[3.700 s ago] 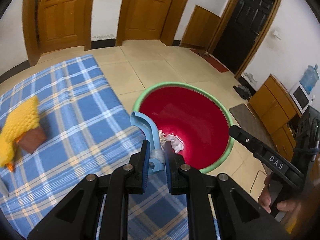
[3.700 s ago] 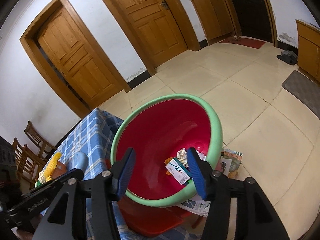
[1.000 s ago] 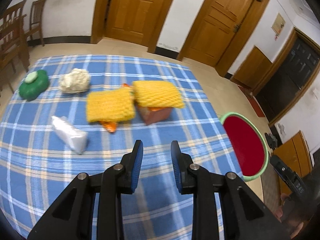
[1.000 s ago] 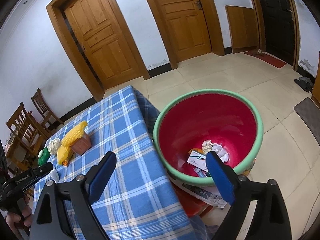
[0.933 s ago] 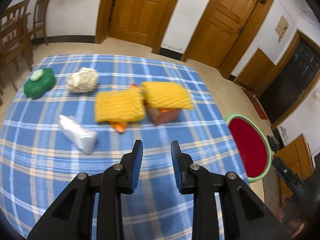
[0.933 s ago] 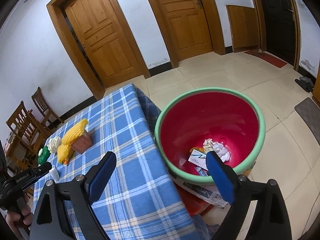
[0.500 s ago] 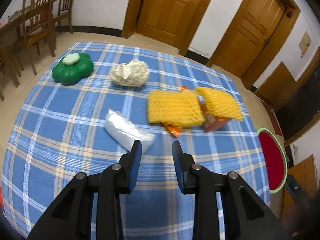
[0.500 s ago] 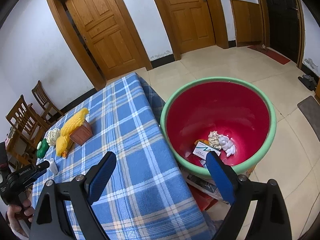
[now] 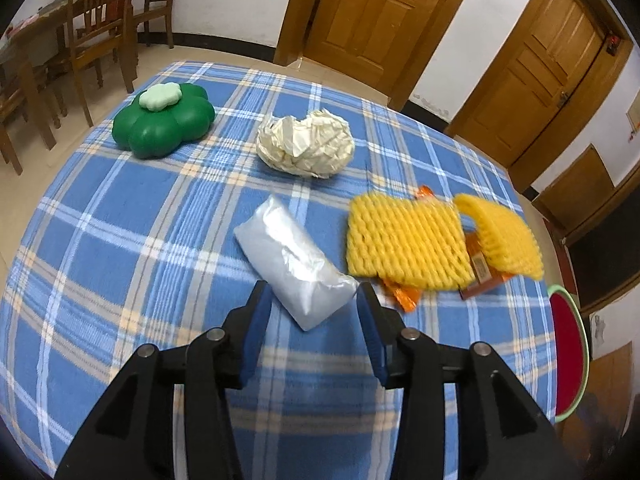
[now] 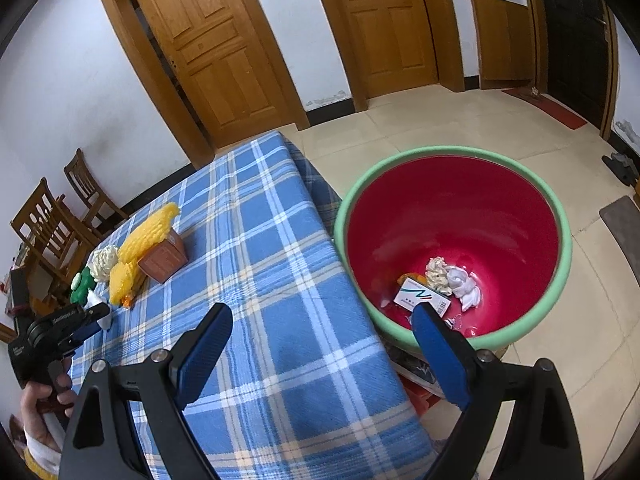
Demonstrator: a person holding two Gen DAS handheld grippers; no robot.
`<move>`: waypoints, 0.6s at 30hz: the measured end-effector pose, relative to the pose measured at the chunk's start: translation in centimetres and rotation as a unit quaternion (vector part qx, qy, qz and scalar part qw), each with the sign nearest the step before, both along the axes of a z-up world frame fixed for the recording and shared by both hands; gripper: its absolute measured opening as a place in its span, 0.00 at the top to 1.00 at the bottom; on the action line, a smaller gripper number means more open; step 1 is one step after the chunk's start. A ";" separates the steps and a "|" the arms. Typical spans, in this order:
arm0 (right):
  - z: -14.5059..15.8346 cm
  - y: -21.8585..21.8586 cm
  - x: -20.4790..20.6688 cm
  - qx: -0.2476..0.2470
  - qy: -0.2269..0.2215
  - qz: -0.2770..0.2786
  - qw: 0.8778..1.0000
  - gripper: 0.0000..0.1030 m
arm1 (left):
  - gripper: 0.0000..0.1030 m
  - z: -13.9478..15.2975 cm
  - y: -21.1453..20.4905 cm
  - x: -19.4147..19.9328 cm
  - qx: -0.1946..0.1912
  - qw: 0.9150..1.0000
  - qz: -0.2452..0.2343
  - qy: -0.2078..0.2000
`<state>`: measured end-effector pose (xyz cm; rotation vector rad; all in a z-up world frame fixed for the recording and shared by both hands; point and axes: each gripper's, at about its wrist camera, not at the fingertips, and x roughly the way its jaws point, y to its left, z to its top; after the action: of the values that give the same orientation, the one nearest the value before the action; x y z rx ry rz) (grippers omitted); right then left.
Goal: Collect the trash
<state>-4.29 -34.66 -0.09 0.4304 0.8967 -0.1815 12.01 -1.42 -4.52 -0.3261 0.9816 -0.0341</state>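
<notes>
A silvery plastic packet [image 9: 292, 264] lies on the blue plaid tablecloth [image 9: 120, 208]. Its near end sits between the tips of my left gripper [image 9: 312, 312], whose jaws are opening and do not press on it. Beyond it are a crumpled cream paper ball [image 9: 306, 146], two yellow foam nets [image 9: 404, 240], an orange wrapper [image 9: 400, 298] and a brown box [image 9: 486, 276]. My right gripper [image 10: 320, 320] is open and empty above the table's edge, beside the red basin [image 10: 440, 152] with a green rim. A white carton [image 10: 420, 298] and crumpled paper [image 10: 438, 270] lie in the basin.
A green flower-shaped object [image 9: 162, 124] sits at the table's far left. Wooden chairs [image 9: 100, 20] stand behind the table, wooden doors [image 10: 224, 60] along the wall. A hand [image 10: 44, 396] holds the left gripper [image 10: 100, 316]. A grey mat [image 10: 624, 220] lies on the tiled floor.
My left gripper has moved forward and down across the table to the silvery packet, and its jaws have widened around the packet's end. The right gripper has drifted slightly and stays open.
</notes>
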 end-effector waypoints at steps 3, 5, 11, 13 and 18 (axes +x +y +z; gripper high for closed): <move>0.2 0.5 0.5 -0.003 -0.001 0.009 1.000 0.10 | 0.57 -0.5 0.3 0.8 -0.006 1.000 0.006 0.005; 0.3 1.0 0.9 -0.004 -0.002 0.016 1.000 0.10 | 0.57 -0.6 0.3 0.9 -0.008 1.000 0.008 0.003; 0.9 2.6 2.6 -0.008 -0.008 0.041 0.999 0.10 | 0.57 -0.6 0.5 1.9 0.003 1.000 0.010 -0.003; 1.1 3.1 3.2 -0.009 -0.009 0.049 0.999 0.10 | 0.57 -0.6 0.7 2.1 0.002 1.000 0.011 -0.006; 1.5 4.5 4.8 -0.014 -0.012 0.067 0.998 0.10 | 0.57 -0.6 1.3 2.5 -0.005 1.000 0.014 -0.008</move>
<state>0.53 -30.11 1.38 0.3439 0.8943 -0.0657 14.47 -0.09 -5.17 -0.3482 0.9613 -0.0160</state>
